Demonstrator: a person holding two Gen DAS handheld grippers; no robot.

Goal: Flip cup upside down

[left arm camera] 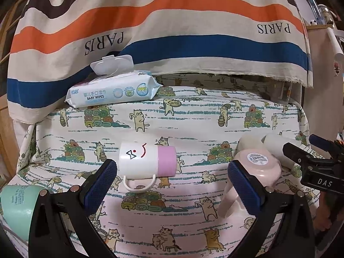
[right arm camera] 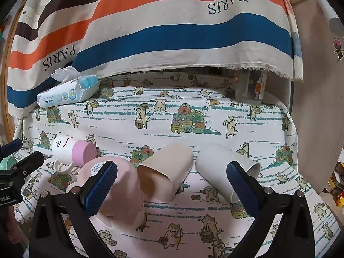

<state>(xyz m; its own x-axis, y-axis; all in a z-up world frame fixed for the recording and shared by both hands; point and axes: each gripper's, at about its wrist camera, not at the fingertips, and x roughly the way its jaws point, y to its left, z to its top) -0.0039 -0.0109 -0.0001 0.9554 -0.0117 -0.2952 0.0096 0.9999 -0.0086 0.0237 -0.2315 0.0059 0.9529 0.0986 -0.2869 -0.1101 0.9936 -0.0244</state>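
Several cups lie on a cat-print cloth (left arm camera: 182, 118). A white and pink mug (left arm camera: 147, 160) with a drawn face lies on its side, handle toward me, just beyond my open left gripper (left arm camera: 172, 185); it also shows in the right wrist view (right arm camera: 73, 151). A pale pink cup (left arm camera: 261, 165) stands upside down, its handle near my left gripper's right finger. In the right wrist view that pink cup (right arm camera: 122, 191) sits by the left finger, and a beige cup (right arm camera: 167, 172) and a white cup (right arm camera: 223, 169) lie on their sides ahead of my open, empty right gripper (right arm camera: 172, 185).
A mint green cup (left arm camera: 19, 206) lies at the left edge. A baby wipes pack (left arm camera: 111, 90) sits at the back left under a hanging striped PARIS cloth (left arm camera: 172, 21). A clear box (right arm camera: 249, 88) stands at the back right.
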